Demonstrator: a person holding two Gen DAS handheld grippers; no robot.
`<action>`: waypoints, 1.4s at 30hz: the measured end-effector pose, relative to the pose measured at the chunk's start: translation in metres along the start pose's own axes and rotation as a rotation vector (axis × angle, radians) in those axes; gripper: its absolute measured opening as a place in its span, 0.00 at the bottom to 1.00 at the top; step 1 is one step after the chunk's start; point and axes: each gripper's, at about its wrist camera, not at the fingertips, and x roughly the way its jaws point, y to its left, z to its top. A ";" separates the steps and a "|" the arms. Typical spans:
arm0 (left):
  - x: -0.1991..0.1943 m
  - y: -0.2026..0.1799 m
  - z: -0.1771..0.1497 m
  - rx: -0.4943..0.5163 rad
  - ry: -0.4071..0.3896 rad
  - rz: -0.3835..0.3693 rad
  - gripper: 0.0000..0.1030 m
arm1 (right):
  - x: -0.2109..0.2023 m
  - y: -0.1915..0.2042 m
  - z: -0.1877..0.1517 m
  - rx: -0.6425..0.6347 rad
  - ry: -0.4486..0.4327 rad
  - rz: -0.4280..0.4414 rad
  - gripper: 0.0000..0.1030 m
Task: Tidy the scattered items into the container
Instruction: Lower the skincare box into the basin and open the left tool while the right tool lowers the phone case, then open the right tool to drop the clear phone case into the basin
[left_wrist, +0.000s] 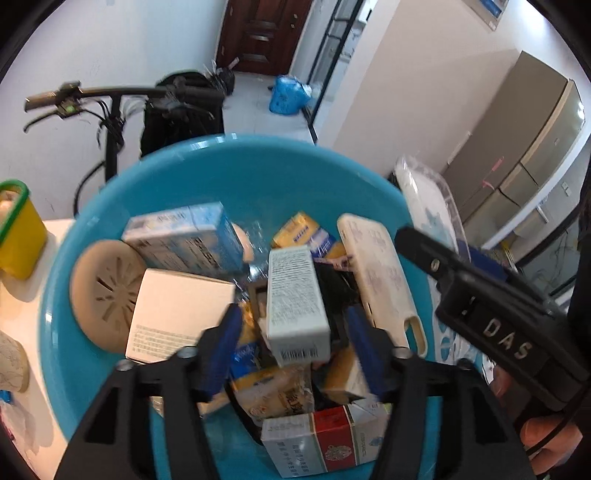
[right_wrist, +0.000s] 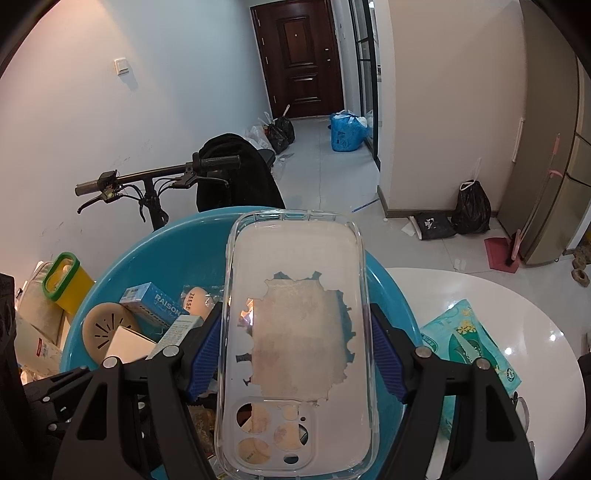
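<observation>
While the right gripper (right_wrist: 295, 354) clamps the clear phone case (right_wrist: 297, 332) above the blue basin (right_wrist: 155, 251) at the white table's (right_wrist: 517, 295) left edge, the left gripper (left_wrist: 295, 347) stands open over a grey-white carton (left_wrist: 297, 299) (untouched) inside. A blue box (right_wrist: 155, 301) reads "RAISON".

A round blue basin (left_wrist: 92, 266) fills mid-frame, heaped with small boxes, a tan vented disc (left_wrist: 105, 291) at left and a cream phone case (left_wrist: 380, 280) leaning right. A clear phone case (right_wrist: 299, 332), camera cutouts lowest, lies lengthwise in the frame's centre above the basin.
</observation>
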 end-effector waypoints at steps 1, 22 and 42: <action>-0.002 0.002 0.001 -0.001 -0.013 0.012 0.72 | 0.000 0.000 0.000 -0.001 0.001 0.000 0.70; -0.072 0.054 0.024 -0.101 -0.243 0.156 0.79 | 0.016 0.004 -0.006 0.004 0.067 0.031 0.70; -0.084 0.051 0.020 -0.099 -0.268 0.172 0.79 | -0.010 0.014 0.001 -0.063 -0.028 -0.075 0.88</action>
